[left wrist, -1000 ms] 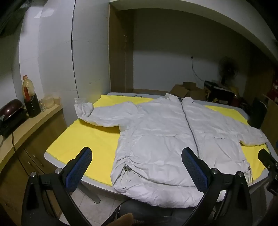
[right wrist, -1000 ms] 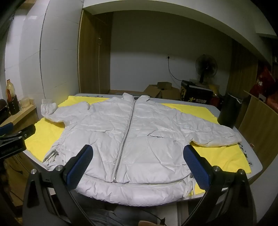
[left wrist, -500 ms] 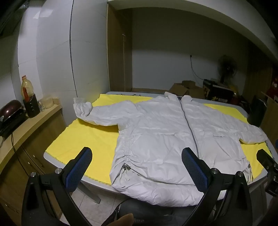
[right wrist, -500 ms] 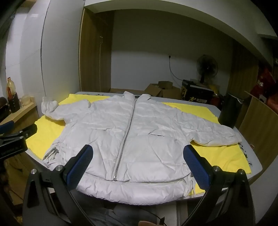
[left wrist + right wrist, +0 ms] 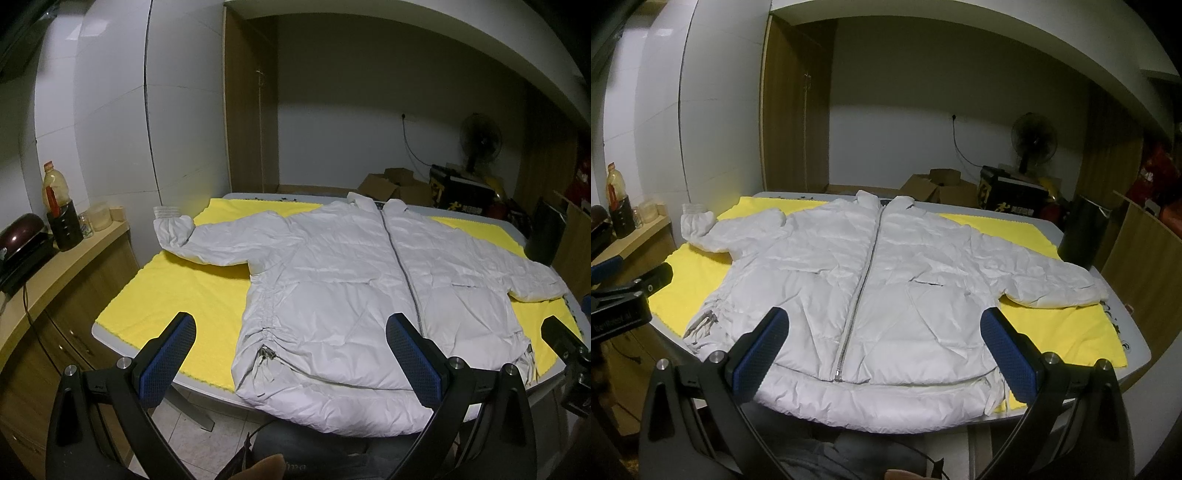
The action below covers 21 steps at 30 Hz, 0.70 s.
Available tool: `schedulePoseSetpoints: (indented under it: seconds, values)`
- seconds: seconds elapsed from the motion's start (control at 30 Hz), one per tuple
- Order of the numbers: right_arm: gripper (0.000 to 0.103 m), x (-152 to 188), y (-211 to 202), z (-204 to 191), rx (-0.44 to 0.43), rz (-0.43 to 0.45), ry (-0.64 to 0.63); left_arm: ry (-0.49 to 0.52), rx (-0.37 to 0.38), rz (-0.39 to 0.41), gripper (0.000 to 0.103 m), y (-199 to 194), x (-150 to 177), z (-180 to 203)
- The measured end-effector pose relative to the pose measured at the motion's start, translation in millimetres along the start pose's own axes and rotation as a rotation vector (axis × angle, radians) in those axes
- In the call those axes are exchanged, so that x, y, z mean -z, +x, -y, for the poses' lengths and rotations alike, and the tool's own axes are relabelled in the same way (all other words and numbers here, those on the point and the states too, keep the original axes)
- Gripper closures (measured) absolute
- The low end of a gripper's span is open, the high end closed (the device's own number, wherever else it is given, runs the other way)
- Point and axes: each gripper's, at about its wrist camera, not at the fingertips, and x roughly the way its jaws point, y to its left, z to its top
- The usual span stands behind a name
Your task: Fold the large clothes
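From the left wrist view, the left gripper (image 5: pixel 290 360) hangs above the near edge of the counter (image 5: pixel 110 334), its blue-padded fingers (image 5: pixel 168 360) spread wide with nothing between them. Ahead lies the white puffer jacket (image 5: pixel 351 288), front up and zipped, spread flat on a yellow cloth (image 5: pixel 177 295) that covers most of the counter; its hem bulges over the near edge, and its collar points to the far wall. One sleeve (image 5: pixel 207 243) reaches out toward the side shelf, where a bottle (image 5: pixel 53 188) stands beside a dark pot (image 5: pixel 22 236). The tip of the right gripper (image 5: pixel 565 343) shows at the right border, clear of the jacket. From the right wrist view, the right gripper (image 5: pixel 882 360) also hovers above the near edge, its fingers (image 5: pixel 1010 356) wide apart and gripping nothing. The jacket (image 5: pixel 886 280) lies straight ahead with its zipper (image 5: pixel 862 288) running up the middle, and the other sleeve (image 5: pixel 1045 280) stretches toward a black cylinder (image 5: pixel 1080 236) at the far corner. A fan (image 5: pixel 1032 140) and cardboard boxes (image 5: pixel 938 186) stand behind the counter.
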Motion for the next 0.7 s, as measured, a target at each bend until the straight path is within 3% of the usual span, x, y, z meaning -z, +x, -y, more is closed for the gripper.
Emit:
schedulePoseSetpoints:
  seconds: [0.7]
  values:
    - [0.0, -1.7, 1.4, -0.1, 0.005, -0.002, 0.011, 0.016, 0.013, -0.017, 0.0, 3.3, 2.4, 1.1]
